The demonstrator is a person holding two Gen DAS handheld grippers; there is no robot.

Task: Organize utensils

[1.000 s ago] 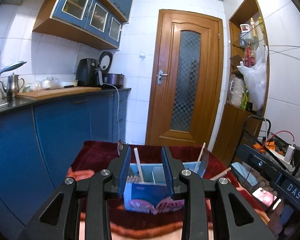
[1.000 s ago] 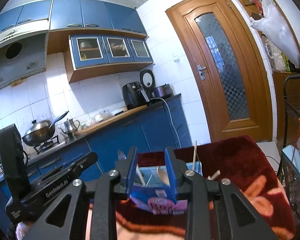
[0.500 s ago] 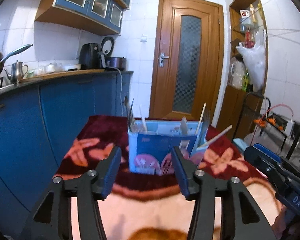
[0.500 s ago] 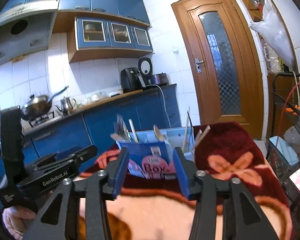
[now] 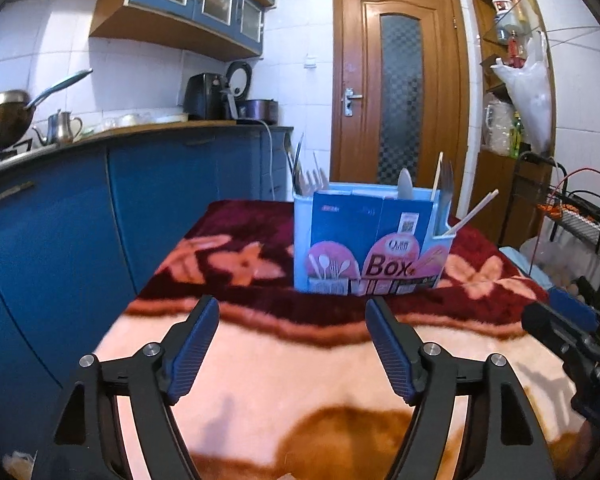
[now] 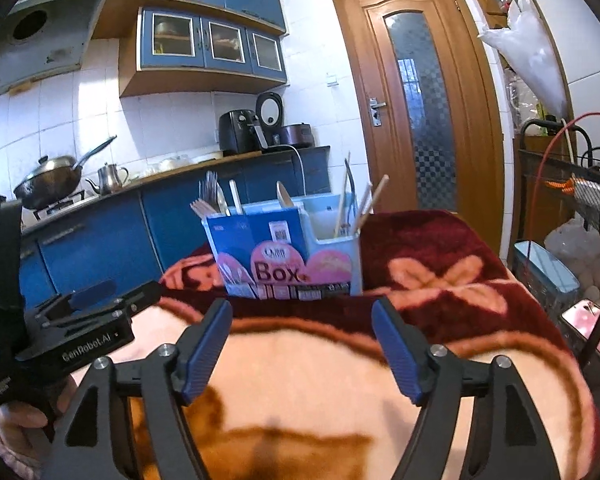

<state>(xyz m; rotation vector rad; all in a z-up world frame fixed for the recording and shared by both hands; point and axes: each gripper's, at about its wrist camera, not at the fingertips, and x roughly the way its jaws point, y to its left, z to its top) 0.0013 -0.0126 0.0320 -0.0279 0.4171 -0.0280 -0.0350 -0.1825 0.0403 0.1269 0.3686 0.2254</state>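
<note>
- Seen from the left wrist, the left gripper (image 5: 292, 322) stands wide with nothing between its blue pads; its jaws have just been opening, and only blanket shows in the gap.
- Ahead of it the utensil box (image 5: 370, 244) stands upright on the flowered blanket (image 5: 300, 380), apart from the fingertips and a little right of centre.
- Spoon and fork tops, chopsticks and a slanting white stick poke above the rim; their lower parts are hidden by the box walls, so the compartments cannot be counted from this side.
- At the right edge the right gripper (image 5: 572, 340) is cut off by the frame and blurred; its jaws cannot be read in this view.
- Seen from the right wrist, that gripper (image 6: 302, 326) is likewise wide and empty, its jaws having just been opening, and the box (image 6: 284, 252) sits just beyond its tips without touching.
- Here the box's right end shows a pale open compartment holding chopsticks (image 6: 358, 210); the cutlery at the left end is too blurred to sort.
- At lower left a hand (image 6: 24, 416) in a pink sleeve holds the other gripper's handle, partly cut off by the frame edge.
- Behind, the blue counter (image 6: 100, 232) carries a wok and kettle, small and indistinct.
</note>
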